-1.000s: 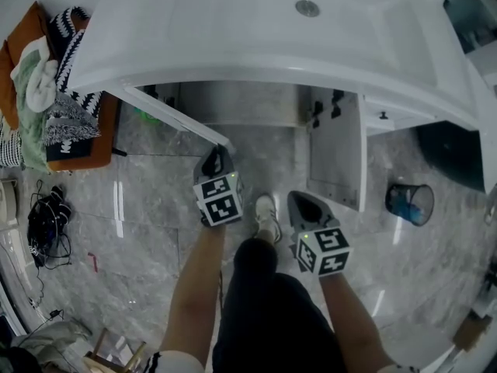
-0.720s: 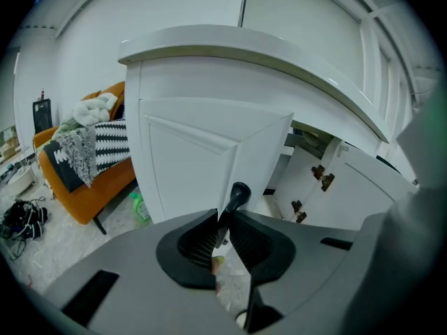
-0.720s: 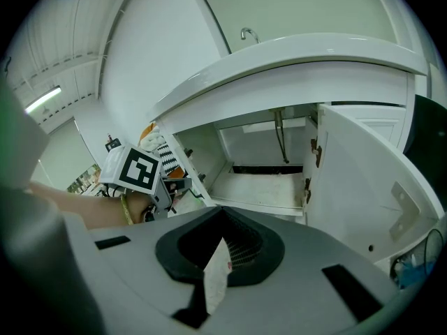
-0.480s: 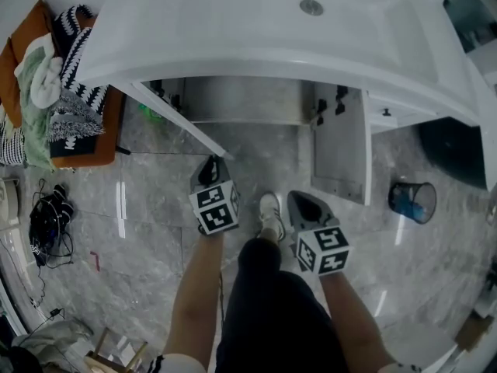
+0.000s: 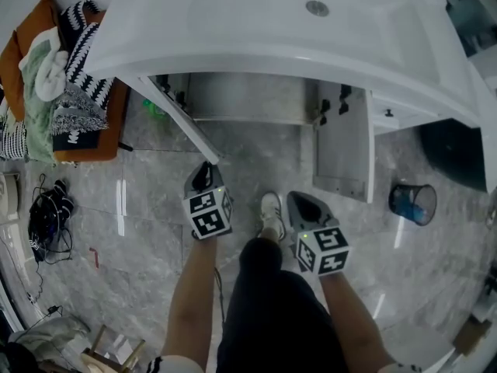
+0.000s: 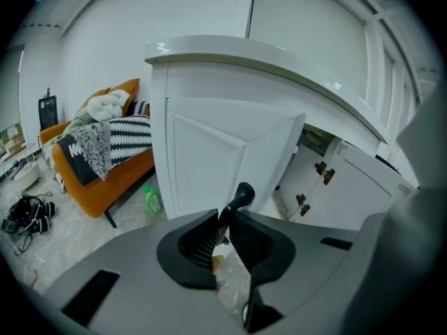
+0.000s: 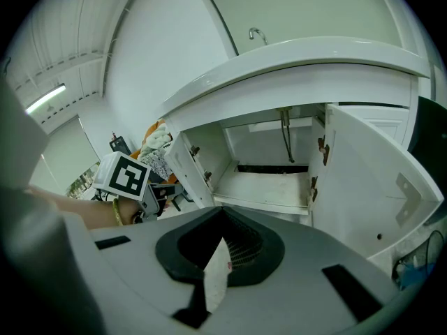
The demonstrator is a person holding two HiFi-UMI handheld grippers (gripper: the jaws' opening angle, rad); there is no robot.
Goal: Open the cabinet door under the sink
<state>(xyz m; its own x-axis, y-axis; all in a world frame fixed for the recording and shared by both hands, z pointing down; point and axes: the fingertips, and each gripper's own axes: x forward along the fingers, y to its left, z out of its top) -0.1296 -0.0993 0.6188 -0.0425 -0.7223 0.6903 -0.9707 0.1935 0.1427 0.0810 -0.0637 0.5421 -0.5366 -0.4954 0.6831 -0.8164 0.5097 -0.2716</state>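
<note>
The white sink vanity [image 5: 233, 45] spans the top of the head view. Its left cabinet door [image 5: 182, 119] stands swung out over the floor. My left gripper [image 5: 206, 171] is at that door's free edge, shut on the door's black handle [image 6: 241, 194], which sticks up between the pads in the left gripper view. The right cabinet door [image 5: 342, 142] also hangs open. My right gripper [image 5: 301, 202] hovers in front of it, shut, with nothing in it. The right gripper view shows the bare cabinet inside [image 7: 269, 183] with a pipe at the back.
An orange sofa [image 5: 78, 158] piled with clothes stands to the left, with a green bottle [image 5: 155, 111] on the floor beside the vanity. A dark waste bin [image 5: 411, 203] stands at the right, cables [image 5: 46, 220] lie at the far left. The person's shoe [image 5: 269, 212] is between the grippers.
My left gripper has drawn back toward the person with the handle in it, and the left door has swung wider open. The right gripper has stayed put.
</note>
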